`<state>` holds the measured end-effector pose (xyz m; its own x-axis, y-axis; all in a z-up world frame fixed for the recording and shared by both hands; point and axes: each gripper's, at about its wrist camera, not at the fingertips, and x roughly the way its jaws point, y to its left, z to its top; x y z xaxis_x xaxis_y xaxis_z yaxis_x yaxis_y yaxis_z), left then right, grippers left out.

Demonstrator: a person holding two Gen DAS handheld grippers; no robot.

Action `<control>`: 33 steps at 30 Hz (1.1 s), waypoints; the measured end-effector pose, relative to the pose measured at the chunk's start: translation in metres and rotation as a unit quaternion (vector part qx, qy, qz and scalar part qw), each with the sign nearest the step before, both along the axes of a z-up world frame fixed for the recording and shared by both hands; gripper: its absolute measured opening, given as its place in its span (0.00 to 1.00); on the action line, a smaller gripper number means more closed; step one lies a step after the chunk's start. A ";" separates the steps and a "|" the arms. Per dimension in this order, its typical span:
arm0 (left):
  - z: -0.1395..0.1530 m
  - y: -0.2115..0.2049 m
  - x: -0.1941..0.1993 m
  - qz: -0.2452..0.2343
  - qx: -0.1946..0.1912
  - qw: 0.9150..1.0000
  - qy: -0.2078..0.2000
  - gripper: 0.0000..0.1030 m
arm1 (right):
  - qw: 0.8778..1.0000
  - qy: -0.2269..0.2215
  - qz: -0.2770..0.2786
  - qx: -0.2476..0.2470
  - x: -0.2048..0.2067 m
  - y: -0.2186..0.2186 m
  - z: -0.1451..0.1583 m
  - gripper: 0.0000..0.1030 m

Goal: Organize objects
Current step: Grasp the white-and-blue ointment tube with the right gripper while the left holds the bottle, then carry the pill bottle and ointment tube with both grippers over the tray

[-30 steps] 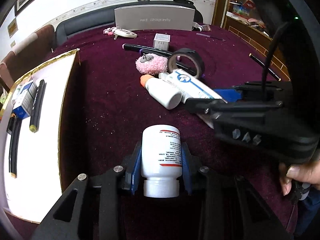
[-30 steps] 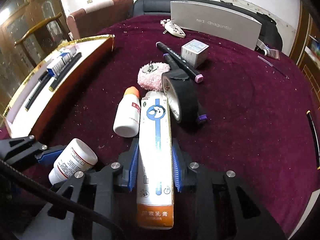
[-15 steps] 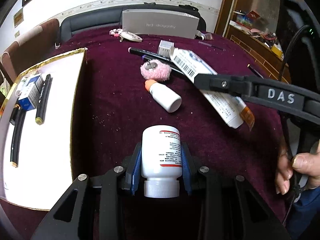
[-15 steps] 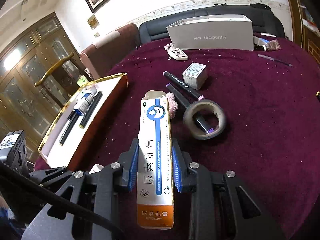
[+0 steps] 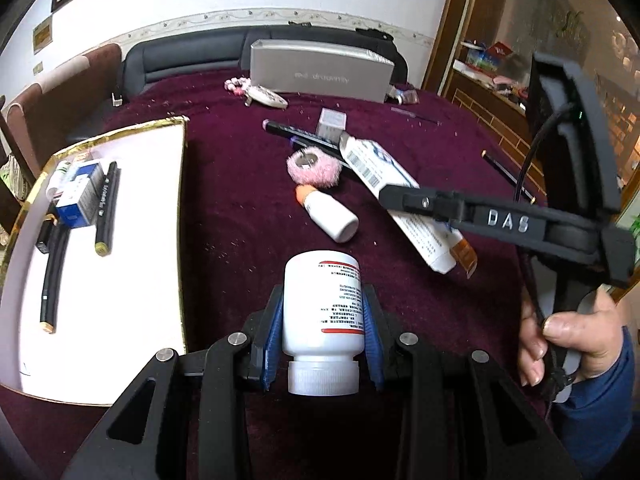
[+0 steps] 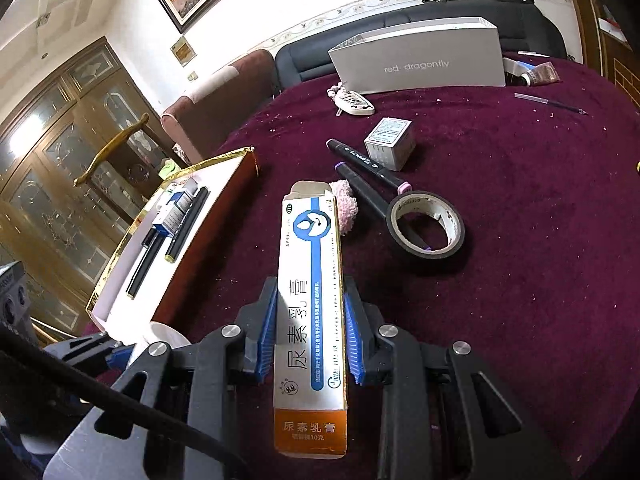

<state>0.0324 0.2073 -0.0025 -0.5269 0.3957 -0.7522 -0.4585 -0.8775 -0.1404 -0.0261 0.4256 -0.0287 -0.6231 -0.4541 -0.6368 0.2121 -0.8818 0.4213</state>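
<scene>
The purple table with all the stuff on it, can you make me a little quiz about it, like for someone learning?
1. True or false: the left hand-held gripper holds a white bottle.
2. What does the right hand-held gripper hold? A) the roll of tape B) the long ointment box C) the pink puff
3. Fill in: the small bottle with the orange cap is ____ on the cloth, not standing.

Key: 1 true. 2 B. 3 lying.
</scene>
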 end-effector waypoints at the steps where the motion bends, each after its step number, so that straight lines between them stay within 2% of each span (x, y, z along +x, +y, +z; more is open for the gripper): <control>1: 0.003 -0.003 0.000 0.001 0.004 1.000 0.002 0.29 | 1.000 -0.001 0.000 -0.003 0.001 0.000 0.000 0.26; 9: 0.021 -0.036 -0.005 0.023 0.032 0.999 0.014 0.29 | 1.000 0.003 0.007 -0.010 0.010 -0.017 0.005 0.26; 17: 0.029 -0.086 -0.015 0.063 0.051 0.996 0.024 0.29 | 1.000 0.012 0.027 -0.007 0.014 -0.049 0.020 0.27; 27: 0.021 -0.158 -0.031 0.134 0.067 0.988 0.019 0.29 | 0.997 0.024 0.068 0.024 0.008 -0.098 0.036 0.27; 33: 0.008 -0.179 -0.039 0.146 0.066 0.987 -0.003 0.29 | 0.994 0.022 0.094 0.048 0.000 -0.131 0.041 0.27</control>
